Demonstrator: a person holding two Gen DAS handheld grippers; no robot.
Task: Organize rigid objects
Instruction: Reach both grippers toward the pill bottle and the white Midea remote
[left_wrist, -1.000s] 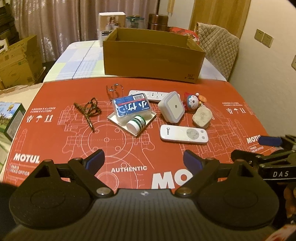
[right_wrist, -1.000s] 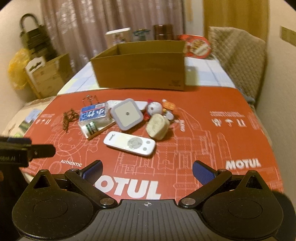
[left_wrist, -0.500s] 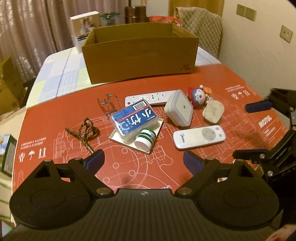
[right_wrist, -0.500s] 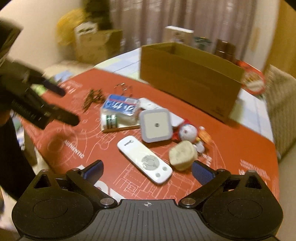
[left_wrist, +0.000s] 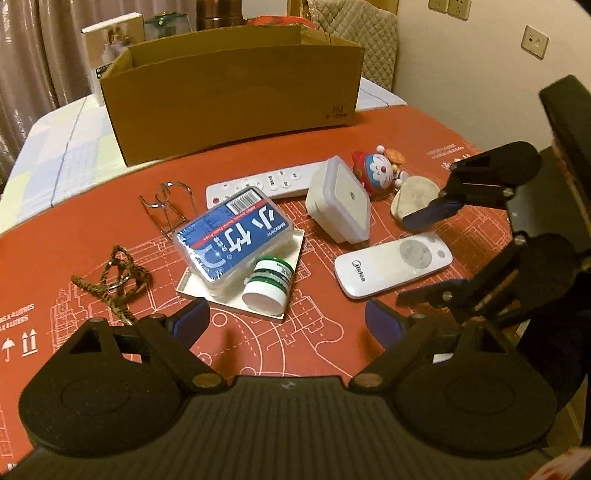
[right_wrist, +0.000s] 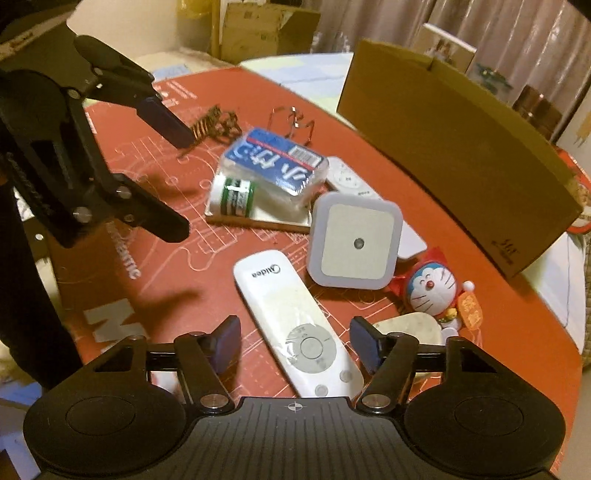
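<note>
Presumably light, stiff and slick, the white remote (right_wrist: 295, 317) lies between the spread right gripper (right_wrist: 295, 347) fingers; grasp its long edges.

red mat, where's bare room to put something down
Free: the red mat strip between the cardboard box and the long remote; also the near edge before the tray. Crowded: the middle, from the cord to the Midea remote.
</note>
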